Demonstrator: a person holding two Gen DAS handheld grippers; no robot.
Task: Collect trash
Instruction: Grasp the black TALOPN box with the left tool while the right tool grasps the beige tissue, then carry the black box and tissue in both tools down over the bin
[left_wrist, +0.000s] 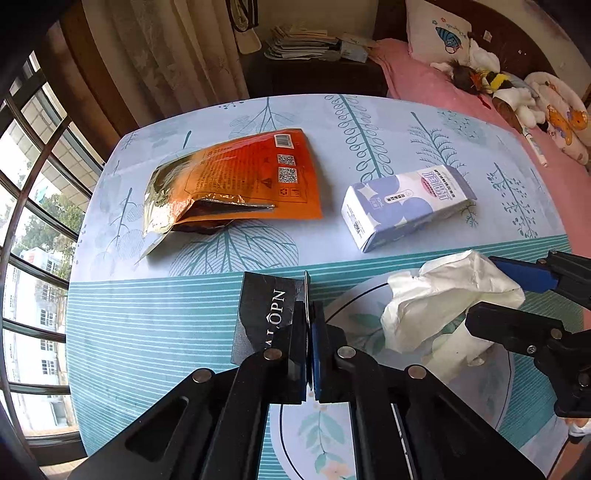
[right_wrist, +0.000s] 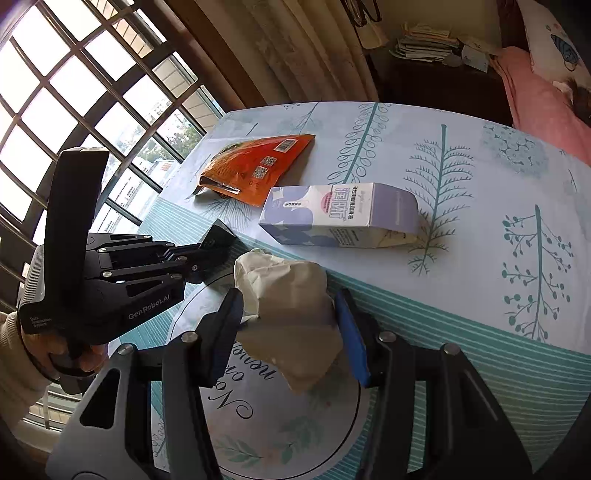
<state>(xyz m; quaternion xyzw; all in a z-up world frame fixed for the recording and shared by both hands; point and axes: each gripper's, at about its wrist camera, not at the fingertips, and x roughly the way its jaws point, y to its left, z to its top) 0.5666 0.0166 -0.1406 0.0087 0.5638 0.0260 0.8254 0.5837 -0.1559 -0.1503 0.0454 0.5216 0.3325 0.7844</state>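
My left gripper (left_wrist: 309, 314) is shut on a thin flap of a small black carton (left_wrist: 264, 317) with white lettering, low over the table's near side. In the right wrist view the same gripper (right_wrist: 218, 242) comes in from the left, the carton (right_wrist: 221, 232) at its tip. My right gripper (right_wrist: 288, 314) is shut on a crumpled white tissue (right_wrist: 284, 291), its pads pressing both sides. The left wrist view shows this tissue (left_wrist: 443, 299) at the right. An orange foil pouch (left_wrist: 240, 177) and a white-and-purple box (left_wrist: 406, 203) lie further back.
The table (left_wrist: 147, 332) carries a pale blue leaf-print cloth. A barred window (right_wrist: 74, 92) runs along its left side. A pink bed (left_wrist: 424, 81) with plush toys (left_wrist: 517, 96) lies at the right, and a dark cabinet with stacked papers (left_wrist: 303, 40) stands behind.
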